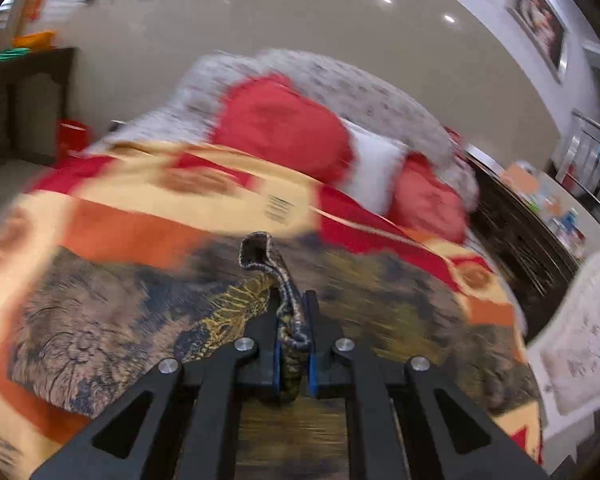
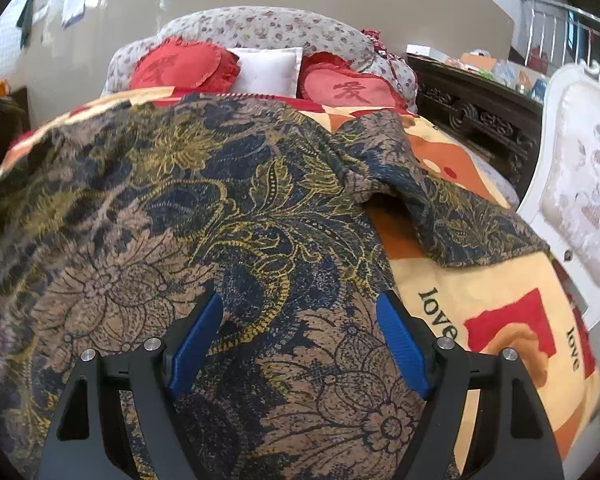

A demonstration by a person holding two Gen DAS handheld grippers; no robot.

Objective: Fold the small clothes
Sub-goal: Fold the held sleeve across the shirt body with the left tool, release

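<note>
The garment (image 2: 204, 216), a dark blue, tan and gold floral piece, lay spread over the bed (image 2: 496, 292). In the right wrist view it ran from the near edge away toward the pillows, its far hem straight across just short of them, so its long axis pointed toward the headboard (image 2: 260, 24). A sleeve (image 2: 452, 208) branched off to the right, angled down and outward, with a dark opening where it met the body.

In the left wrist view, which was blurred, the left gripper (image 1: 292, 328) was clamped on a bunched edge of the garment. The pinched fabric stood up between the blue pads as a narrow ridge, curling over at its top, and pointed forward along the fingers. The rest of the cloth lay on the bed to the left and right of the gripper.

The right gripper (image 2: 300, 336) hung over the garment's near part with its blue pads (image 2: 198, 340) wide apart and nothing between them; whether they touched the cloth could not be told.

At the head of the bed, left to right, stood a red heart cushion (image 2: 180, 66), a white pillow (image 2: 268, 68) and a second red cushion (image 2: 348, 88). A dark carved cabinet (image 2: 476, 114) stood to the right of the bed, and a white padded chair (image 2: 580, 184) nearer, at the far right.
</note>
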